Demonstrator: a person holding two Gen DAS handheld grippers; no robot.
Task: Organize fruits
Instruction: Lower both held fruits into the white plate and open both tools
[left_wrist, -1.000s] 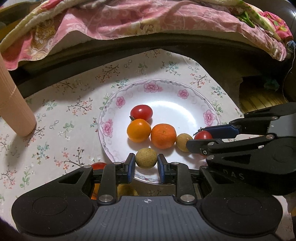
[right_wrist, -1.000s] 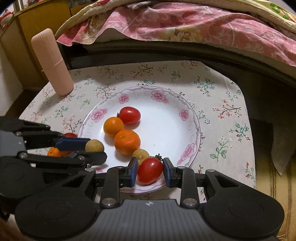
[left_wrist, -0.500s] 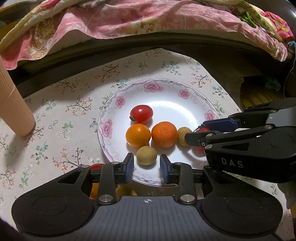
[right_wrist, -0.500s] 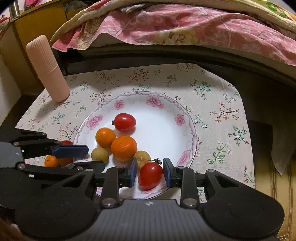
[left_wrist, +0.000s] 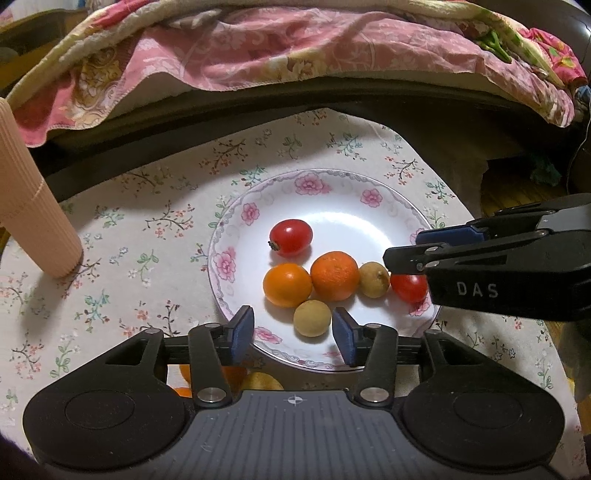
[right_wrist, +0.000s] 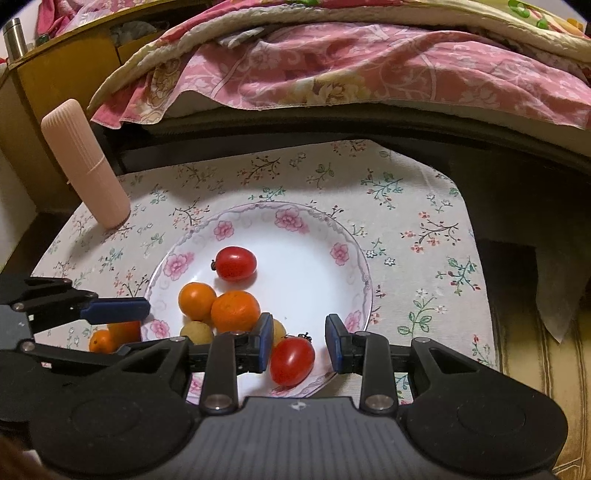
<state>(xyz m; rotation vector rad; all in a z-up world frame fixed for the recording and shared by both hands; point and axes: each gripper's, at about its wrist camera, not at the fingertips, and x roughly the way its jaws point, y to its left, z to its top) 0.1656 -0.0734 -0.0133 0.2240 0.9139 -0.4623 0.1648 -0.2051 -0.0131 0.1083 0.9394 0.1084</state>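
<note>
A white flowered plate (left_wrist: 325, 177) holds a red tomato (left_wrist: 290, 237), two oranges (left_wrist: 287, 285) (left_wrist: 334, 275) and two longans (left_wrist: 374, 279) (left_wrist: 312, 318). My left gripper (left_wrist: 292, 334) is open just behind the nearer longan, which lies free on the plate. A second red tomato (right_wrist: 291, 360) lies near the plate rim (right_wrist: 354, 243) between the spread fingers of my open right gripper (right_wrist: 300, 341), touching neither pad. In the left wrist view the right gripper (left_wrist: 402, 248) reaches in from the right over that tomato (left_wrist: 408, 288).
Loose oranges (right_wrist: 101, 339) and a yellow fruit (left_wrist: 264, 382) lie on the flowered cloth (right_wrist: 424, 229) beside the plate, under the left gripper. A pink ribbed cylinder (right_wrist: 86, 166) stands at the back left. A bed with a pink quilt (left_wrist: 295, 48) runs behind the table.
Both grippers opened wider and drew back. The longan left the left gripper and the tomato left the right one; both now rest on the plate.
</note>
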